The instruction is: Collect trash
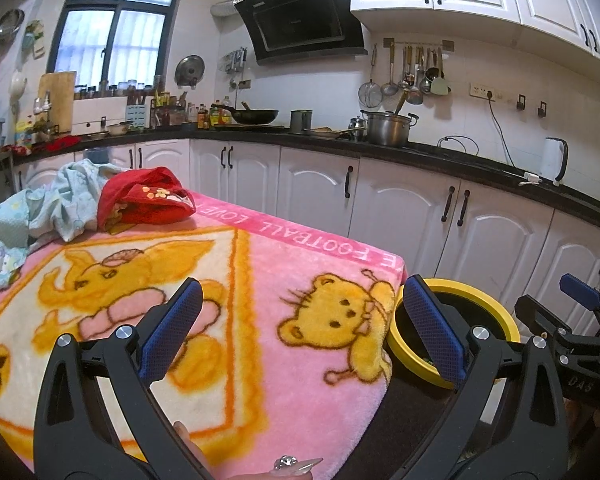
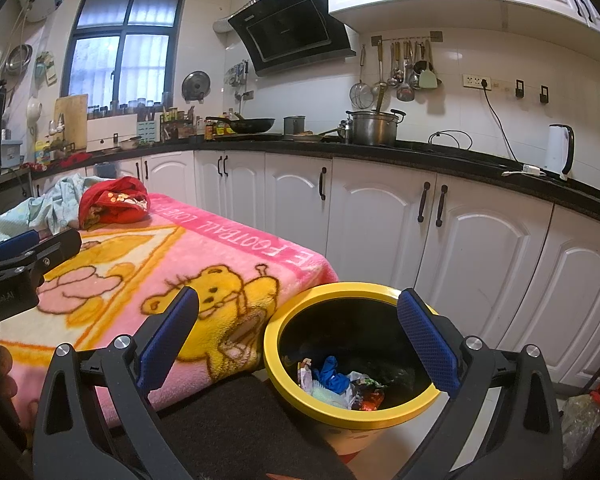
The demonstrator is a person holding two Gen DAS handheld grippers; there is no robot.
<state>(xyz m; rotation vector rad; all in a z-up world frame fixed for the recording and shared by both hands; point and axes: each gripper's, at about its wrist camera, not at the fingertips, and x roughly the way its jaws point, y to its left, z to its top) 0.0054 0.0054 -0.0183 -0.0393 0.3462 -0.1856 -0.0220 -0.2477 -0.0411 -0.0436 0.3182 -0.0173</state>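
Two hand-held grippers are in view. The left gripper (image 1: 302, 290) has its blue-padded fingers spread wide with nothing between them, held over the pink blanket (image 1: 260, 280). The right gripper (image 2: 298, 300) is likewise spread and empty, held above the yellow-rimmed bin (image 2: 352, 410).

One bin stands on the floor just beside the blanket-covered table's near corner, touching the hanging blanket edge. Inside it lies a small heap of trash (image 2: 340, 384): a blue crumpled piece, some white and pale green wrappers, and an orange-red wrapper; the exact number of pieces cannot be told.

On the blanket, at the end farthest from the bin, lie two bundles of cloth: one red garment (image 2: 114, 200) and, touching it on the far side, one pale blue-green garment (image 2: 48, 204). The blanket shows two yellow cartoon animals, a bear near the bin and an elephant farther from it.

Beyond the bin runs an L-shaped black countertop (image 2: 420, 156) over white cabinets. On it stand one wok (image 2: 248, 124), one steel pot (image 2: 374, 126) and one white kettle (image 2: 560, 152). One range hood (image 2: 292, 36) hangs above the wok, and one window (image 2: 120, 40) sits farther from the bin.
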